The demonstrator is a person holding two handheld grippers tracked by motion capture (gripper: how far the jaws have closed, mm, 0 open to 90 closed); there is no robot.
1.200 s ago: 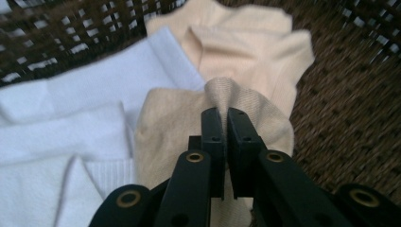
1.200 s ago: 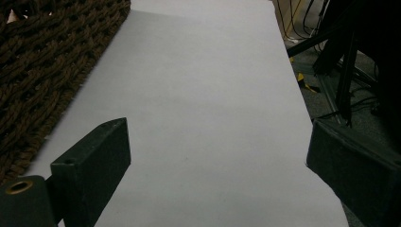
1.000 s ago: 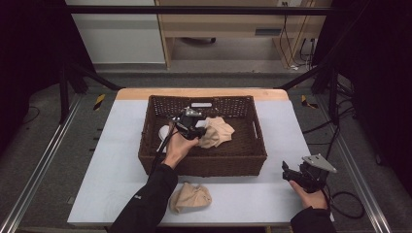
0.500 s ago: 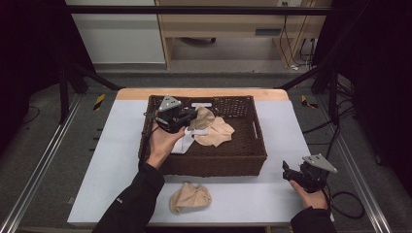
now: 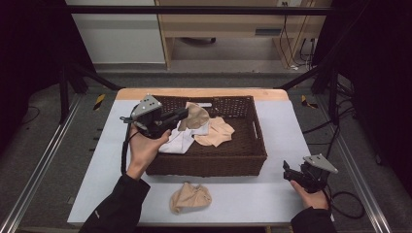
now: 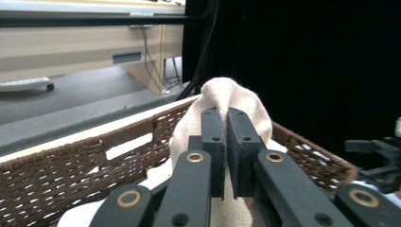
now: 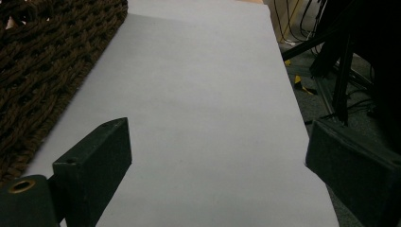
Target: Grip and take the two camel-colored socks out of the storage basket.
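A dark wicker basket (image 5: pixel 209 165) stands in the middle of the table. My left gripper (image 5: pixel 183 115) hangs over its left rear part, shut on a beige cloth (image 5: pixel 197 116) that it holds lifted above the basket. In the left gripper view the jaws (image 6: pixel 226 118) pinch that beige cloth (image 6: pixel 231 92), with the basket rim (image 6: pixel 71 156) behind. A white cloth (image 5: pixel 180 141) and another beige cloth (image 5: pixel 217 132) lie inside the basket. My right gripper (image 5: pixel 287 172) rests open at the table's front right; its jaws (image 7: pixel 217 142) stand wide over bare table with nothing between them.
A third beige cloth (image 5: pixel 190 198) lies on the white table top (image 5: pixel 272 194) in front of the basket. The basket's side (image 7: pixel 42 56) is close on the right gripper's left. Metal frame rails (image 5: pixel 39 170) and cables (image 5: pixel 350 204) flank the table.
My left gripper has risen and moved left over the basket, drawing the beige cloth up out of the pile. The right gripper has stayed still.
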